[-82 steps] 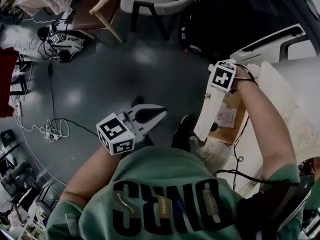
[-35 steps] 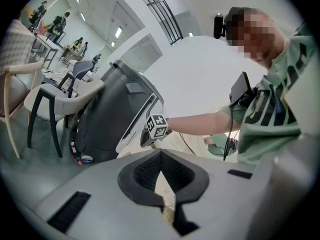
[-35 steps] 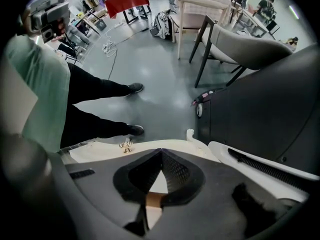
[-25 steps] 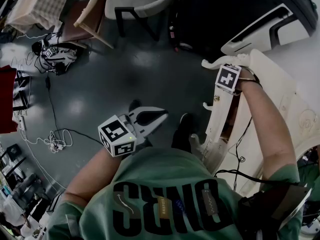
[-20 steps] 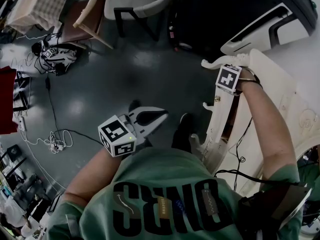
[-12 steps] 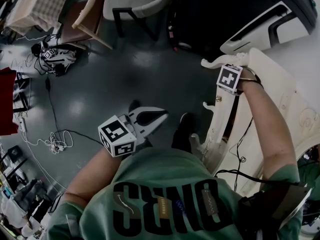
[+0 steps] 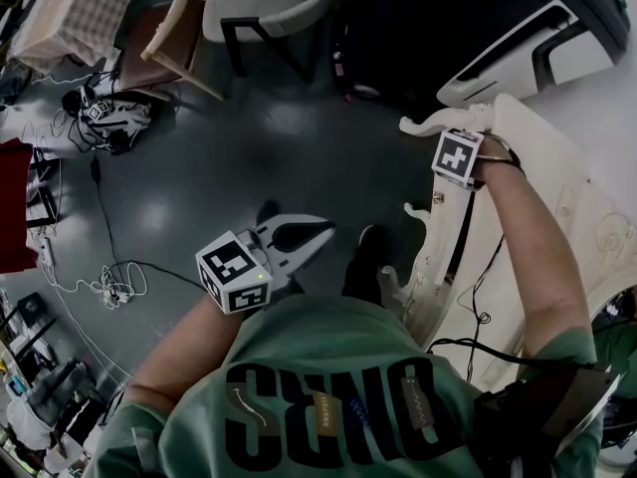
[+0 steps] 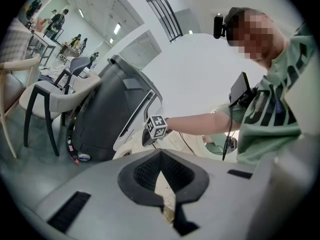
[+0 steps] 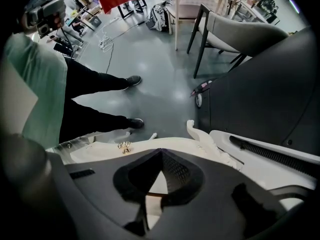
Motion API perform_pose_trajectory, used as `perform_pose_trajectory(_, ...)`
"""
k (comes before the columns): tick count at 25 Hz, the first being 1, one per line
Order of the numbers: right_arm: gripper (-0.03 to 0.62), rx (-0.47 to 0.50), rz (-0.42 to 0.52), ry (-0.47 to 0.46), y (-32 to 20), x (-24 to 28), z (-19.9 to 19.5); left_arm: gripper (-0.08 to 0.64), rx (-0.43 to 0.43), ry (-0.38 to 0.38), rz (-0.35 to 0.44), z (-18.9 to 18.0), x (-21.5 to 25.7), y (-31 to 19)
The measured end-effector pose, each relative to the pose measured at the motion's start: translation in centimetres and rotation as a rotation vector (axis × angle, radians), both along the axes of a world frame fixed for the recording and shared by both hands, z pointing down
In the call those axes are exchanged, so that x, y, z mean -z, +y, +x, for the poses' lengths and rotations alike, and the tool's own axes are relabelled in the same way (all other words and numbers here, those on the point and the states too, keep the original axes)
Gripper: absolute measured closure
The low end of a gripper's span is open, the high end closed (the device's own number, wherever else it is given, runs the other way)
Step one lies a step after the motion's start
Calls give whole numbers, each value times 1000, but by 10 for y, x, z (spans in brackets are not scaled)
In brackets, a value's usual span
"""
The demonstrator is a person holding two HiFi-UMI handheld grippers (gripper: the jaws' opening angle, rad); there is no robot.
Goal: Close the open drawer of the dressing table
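**Drawer closure, late stage.** The drawer sits in the front face of the desk, just under the desk's front edge. Its cream panel lies almost flush with the carved front. In the head view I see only a thin dark slit between the panel and the desk body. The gilt knob stands on the panel, and nothing grips it.

The right tool lies at the desk's front edge, just beside the knob and pointing out over the floor. Its jaws are drawn together at the tips, with only cream desk surface visible through the opening behind them. I cannot tell whether the tips actually bear on the panel.

The left tool hangs well apart from the desk, above the floor near my operator's shoe. Its jaws are likewise closed tip to tip and hold nothing.

**Progress.** I judge the closing travel as nearly complete. What is left is the last short push to shut the dark slit and seat the panel flush, after which the right tool can come away from the front edge. The left tool has no visible part in this step.
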State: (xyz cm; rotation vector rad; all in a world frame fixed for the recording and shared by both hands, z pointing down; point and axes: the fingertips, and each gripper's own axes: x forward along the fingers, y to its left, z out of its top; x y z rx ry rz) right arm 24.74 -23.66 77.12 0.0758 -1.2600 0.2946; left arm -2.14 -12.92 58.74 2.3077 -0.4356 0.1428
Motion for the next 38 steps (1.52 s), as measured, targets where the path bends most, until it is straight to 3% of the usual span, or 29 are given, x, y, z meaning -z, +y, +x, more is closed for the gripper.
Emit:
perform_pose_trajectory(12,580,-1,-29,30,7,-4,13,552,-10,3,-12,5,-1,1)
perform_pose_trajectory(38,580,73,-149,234,17,-9,49,552,-18,8,-38,8,-10,-3)
